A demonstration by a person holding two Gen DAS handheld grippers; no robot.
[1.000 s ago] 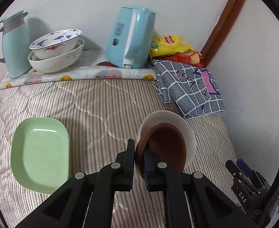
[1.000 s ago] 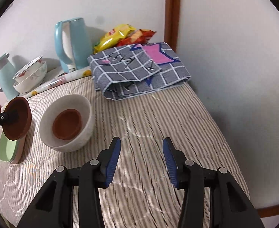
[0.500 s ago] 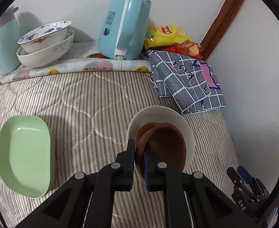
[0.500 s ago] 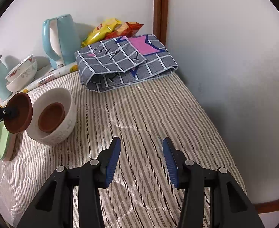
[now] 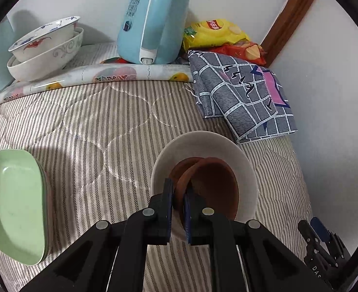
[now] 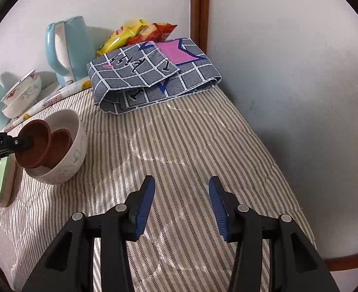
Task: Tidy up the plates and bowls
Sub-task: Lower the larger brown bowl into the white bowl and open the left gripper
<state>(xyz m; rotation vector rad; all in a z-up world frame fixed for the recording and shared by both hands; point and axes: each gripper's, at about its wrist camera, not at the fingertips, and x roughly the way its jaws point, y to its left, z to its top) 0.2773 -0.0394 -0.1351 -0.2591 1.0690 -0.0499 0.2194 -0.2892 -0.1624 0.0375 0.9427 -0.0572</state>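
The striped bed point(image 6: 203, 146) carries everything. At the left of the right wrist view sits the white bowl point(image 6: 67, 160) with a small brown bowl point(image 6: 61, 138) inside. A second brown bowl point(image 5: 210, 187), tilted, pinched at its rim in the left gripper point(image 5: 177, 209) jaws, has come down from above the green plates point(image 5: 13, 206) to the white bowl's mouth; nesting looks close. The right gripper point(image 6: 181, 209) jaws stand partly open, holding nothing.

The left gripper point(image 5: 178, 196) points steeply down, and its two fingers are pinched tight on the rim of a brown bowl point(image 5: 213, 187). The right gripper point(image 6: 182, 206) points down too, its fingers apart with nothing between them.
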